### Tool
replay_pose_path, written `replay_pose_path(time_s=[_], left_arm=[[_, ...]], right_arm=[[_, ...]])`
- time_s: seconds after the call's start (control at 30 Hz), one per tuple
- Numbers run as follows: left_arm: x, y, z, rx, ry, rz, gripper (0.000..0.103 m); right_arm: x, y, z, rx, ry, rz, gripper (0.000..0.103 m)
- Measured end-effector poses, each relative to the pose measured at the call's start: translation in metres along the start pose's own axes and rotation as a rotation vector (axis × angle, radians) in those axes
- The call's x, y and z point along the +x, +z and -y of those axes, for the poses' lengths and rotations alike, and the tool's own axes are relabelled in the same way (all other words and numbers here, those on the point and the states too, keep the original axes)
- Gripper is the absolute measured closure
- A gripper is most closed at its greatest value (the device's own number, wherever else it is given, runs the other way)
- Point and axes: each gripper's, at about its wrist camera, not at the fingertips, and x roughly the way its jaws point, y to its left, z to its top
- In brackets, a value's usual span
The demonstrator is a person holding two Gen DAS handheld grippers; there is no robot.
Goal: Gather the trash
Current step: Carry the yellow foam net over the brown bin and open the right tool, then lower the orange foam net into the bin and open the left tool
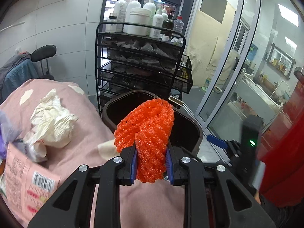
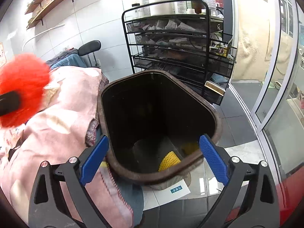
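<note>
My left gripper (image 1: 151, 161) is shut on an orange foam net (image 1: 148, 133) and holds it over the pink blanket, just short of the dark brown bin (image 1: 188, 129). The net shows blurred at the left of the right wrist view (image 2: 22, 87). My right gripper (image 2: 153, 159) is open and empty, its blue pads either side of the bin's near rim (image 2: 133, 176). A yellow foam net (image 2: 169, 160) lies at the bin's bottom. Crumpled white paper (image 1: 55, 121) and a pink wrapper (image 1: 26, 186) lie on the blanket.
A pink blanket (image 2: 57, 125) covers the bed beside the bin. A black wire cart (image 1: 140, 64) with bottles on top stands behind the bin. A glass door (image 1: 237, 66) is to the right. A white sheet (image 2: 171, 191) lies on the floor tiles.
</note>
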Motion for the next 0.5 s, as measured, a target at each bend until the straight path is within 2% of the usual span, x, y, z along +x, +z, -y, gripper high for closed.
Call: replay_pose_path(time_s=[0.2, 0.3, 0.5], left_arm=[[0.048, 0.020, -0.003, -0.053, -0.013, -0.084, 0.079], [0.069, 0.025, 0.005, -0.028, 0.004, -0.117, 0.079], [0.094, 0.037, 0.012, -0.030, -0.015, -0.162, 0.078]], right_arm=[[-0.020, -0.010, 0.002, 0.002, 0.003, 0.013, 0.007], [-0.024, -0.015, 0.003, -0.005, 0.001, 0.012, 0.007], [-0.032, -0.023, 0.009, 0.011, 0.013, 0.003, 0.007]])
